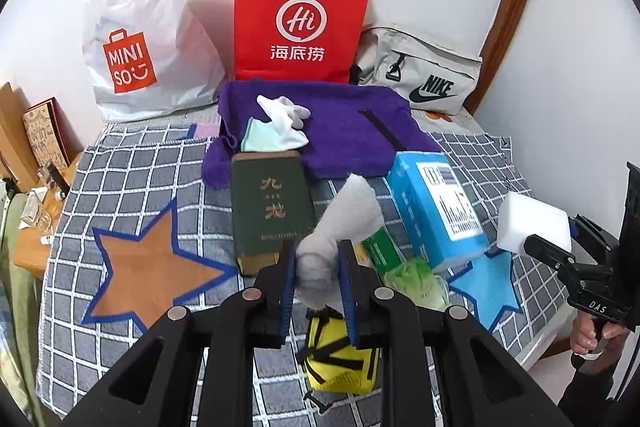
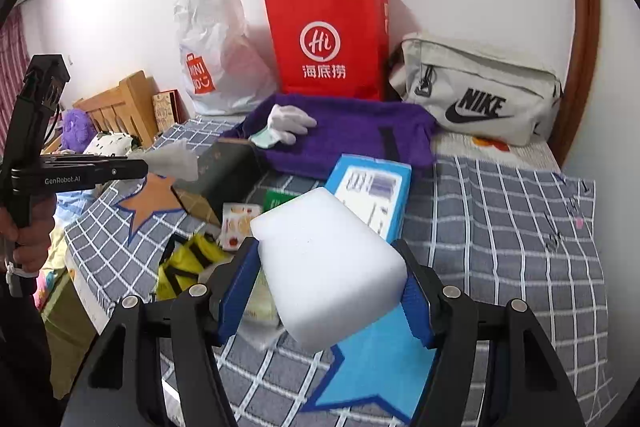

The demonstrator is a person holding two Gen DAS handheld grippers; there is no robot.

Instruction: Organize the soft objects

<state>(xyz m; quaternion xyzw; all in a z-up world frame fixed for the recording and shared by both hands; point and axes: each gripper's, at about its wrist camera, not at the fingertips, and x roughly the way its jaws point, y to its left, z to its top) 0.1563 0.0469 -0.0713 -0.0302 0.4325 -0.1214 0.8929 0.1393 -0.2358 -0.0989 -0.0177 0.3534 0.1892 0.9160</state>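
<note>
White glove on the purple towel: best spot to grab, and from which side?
Take the glove from above, at its bunched middle. It lies crumpled on the purple towel with its fingers splayed toward the red bag, and the bunch stands up highest. Come in over the green book, and pinch shallow so the towel and the pale cloth underneath stay put.

Red paper bag (image 1: 301, 23); green book (image 1: 270, 211)
</note>
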